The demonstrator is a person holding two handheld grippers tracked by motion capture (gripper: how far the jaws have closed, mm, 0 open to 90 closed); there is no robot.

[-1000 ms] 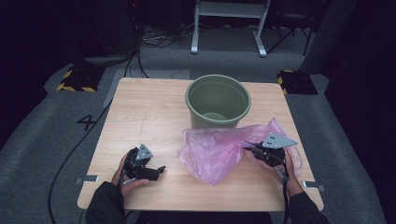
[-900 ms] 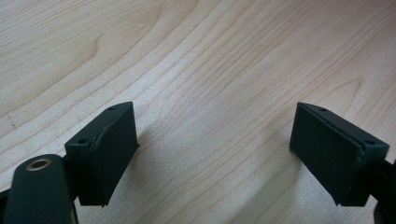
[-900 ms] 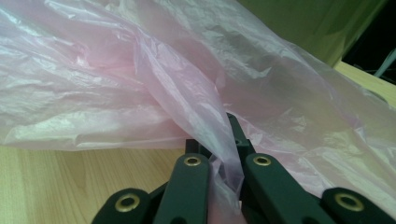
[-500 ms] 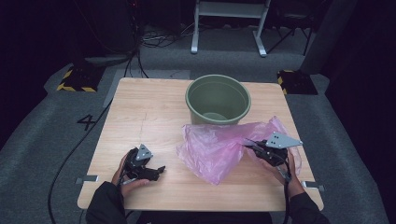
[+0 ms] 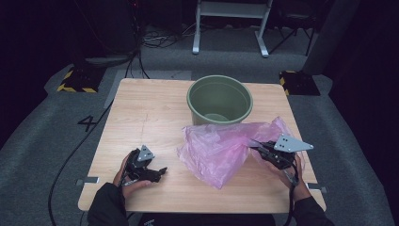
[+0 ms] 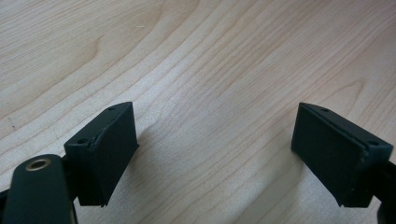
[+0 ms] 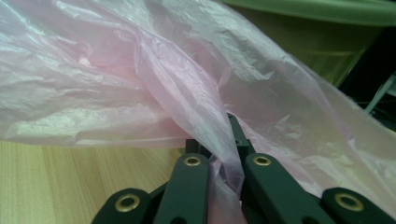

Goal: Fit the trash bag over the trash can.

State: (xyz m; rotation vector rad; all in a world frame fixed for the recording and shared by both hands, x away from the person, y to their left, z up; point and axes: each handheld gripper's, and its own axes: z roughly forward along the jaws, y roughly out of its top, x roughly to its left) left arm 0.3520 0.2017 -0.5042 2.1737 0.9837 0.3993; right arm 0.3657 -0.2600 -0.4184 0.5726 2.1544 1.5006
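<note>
**Right tongs pinch pink bag, left tongs idle and open**

Surface: light wood, rectangular, carries everything. Grey carpet floor around it, a "4" marked on the floor at the left edge.

Green bucket: upright, mouth up, at the far middle of the surface. Its rim and wall also show in the right gripper view, behind the bag.

Pink plastic bag: thin, translucent, crumpled. Lies just in front of the bucket, right of centre; its far edge is right at the bucket's wall, touching or not I cannot tell. Long axis runs roughly left-right across the surface, wide end toward the middle, narrowing to a bunched part at the right tongs. The right side is raised off the wood, the left lower corner sags down to the surface. Right gripper view shows the film draped over the jaws.

Right tongs: near the right edge, pointing left toward the bag, closed on a fold of the pink film, film squeezed between the jaws.

Left tongs: at the near left, low on the surface, well apart from the bag. Jaws stand wide apart, bare wood between them.
</note>
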